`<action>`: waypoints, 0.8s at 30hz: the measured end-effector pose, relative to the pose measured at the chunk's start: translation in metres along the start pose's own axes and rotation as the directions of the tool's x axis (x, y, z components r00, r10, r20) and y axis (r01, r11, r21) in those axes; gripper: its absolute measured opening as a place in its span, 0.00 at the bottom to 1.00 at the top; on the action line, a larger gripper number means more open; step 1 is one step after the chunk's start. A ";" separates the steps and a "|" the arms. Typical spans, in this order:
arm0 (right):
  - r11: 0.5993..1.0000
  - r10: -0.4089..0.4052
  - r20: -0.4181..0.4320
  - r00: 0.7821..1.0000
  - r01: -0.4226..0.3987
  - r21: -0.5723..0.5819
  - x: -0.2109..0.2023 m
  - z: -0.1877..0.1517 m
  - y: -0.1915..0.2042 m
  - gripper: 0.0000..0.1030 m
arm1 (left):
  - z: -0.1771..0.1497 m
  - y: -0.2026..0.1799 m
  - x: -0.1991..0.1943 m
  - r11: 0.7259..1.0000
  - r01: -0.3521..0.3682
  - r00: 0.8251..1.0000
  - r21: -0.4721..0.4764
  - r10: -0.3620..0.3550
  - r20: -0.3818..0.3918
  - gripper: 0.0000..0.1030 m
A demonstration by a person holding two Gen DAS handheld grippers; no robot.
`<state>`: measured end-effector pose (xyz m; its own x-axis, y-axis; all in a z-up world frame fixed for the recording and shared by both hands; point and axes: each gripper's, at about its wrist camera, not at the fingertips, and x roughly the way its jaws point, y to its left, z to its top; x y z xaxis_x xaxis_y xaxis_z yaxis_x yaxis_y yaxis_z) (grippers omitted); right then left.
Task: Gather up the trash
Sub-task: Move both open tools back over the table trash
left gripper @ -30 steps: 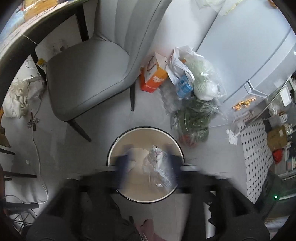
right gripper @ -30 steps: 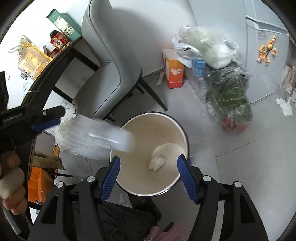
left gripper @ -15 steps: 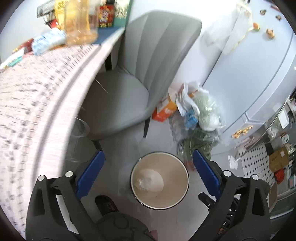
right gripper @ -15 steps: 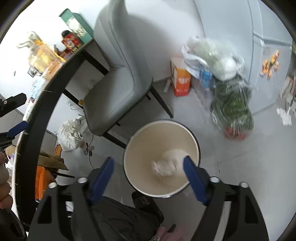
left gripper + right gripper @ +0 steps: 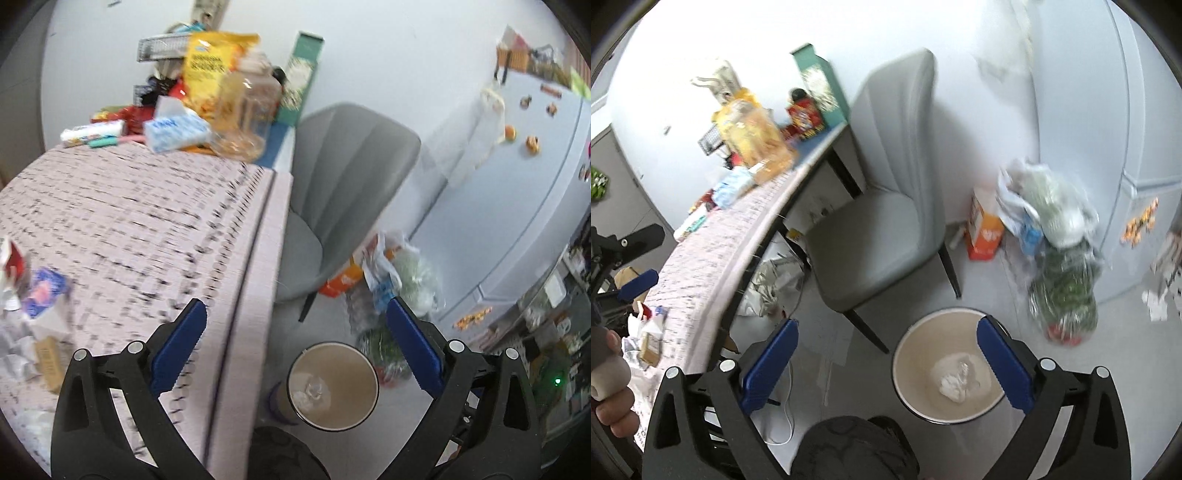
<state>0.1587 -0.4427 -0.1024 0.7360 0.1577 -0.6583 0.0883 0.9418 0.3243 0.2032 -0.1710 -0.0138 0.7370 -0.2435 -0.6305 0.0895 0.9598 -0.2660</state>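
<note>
A round cream trash bin [image 5: 351, 365] with a dark rim stands on the floor by the table edge. Crumpled clear plastic and a white wad [image 5: 312, 391] lie in it. My left gripper [image 5: 294, 306] hangs high above the bin and table edge, open, with nothing between its blue pads. My right gripper [image 5: 887, 325] is above the bin [image 5: 923, 354]. Its jaws are opening with nothing between them, and the white wad [image 5: 955, 380] shows below. More wrappers and small cartons [image 5: 40, 306] lie on the near left of the table [image 5: 129, 229].
A grey chair [image 5: 351, 177] stands behind the bin at the table. Plastic bags of greens and an orange carton [image 5: 1060, 258] sit on the floor against the pale fridge [image 5: 535, 184]. Bottles and snack packs [image 5: 221, 74] crowd the table's far end. A hand [image 5: 609, 369] shows at the left.
Both grippers have risen from just over the bin and tipped up, so the table top is in view. Their jaws have widened. The clear plastic that was in the left gripper now lies in the bin.
</note>
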 end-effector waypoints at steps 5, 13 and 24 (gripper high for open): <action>0.998 -0.003 0.039 0.999 0.006 -0.060 -0.018 0.005 0.047 0.92 | 0.002 0.029 -0.035 0.998 -0.029 0.997 -0.056 0.033 0.072 0.94; 0.996 -0.026 0.078 0.997 0.033 -0.087 -0.041 0.008 0.101 0.93 | 0.000 0.059 -0.088 0.989 -0.139 0.975 -0.044 0.144 0.169 0.94; 0.987 0.039 0.109 0.993 -0.022 -0.156 -0.067 -0.008 0.148 0.93 | -0.018 0.094 -0.146 0.982 -0.181 0.950 -0.046 0.187 0.248 0.94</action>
<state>0.1173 -0.3112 -0.0158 0.8075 0.1616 -0.5673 -0.0339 0.9729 0.2288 0.0920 -0.0479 0.0397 0.8837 -0.0171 -0.4678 -0.0763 0.9807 -0.1801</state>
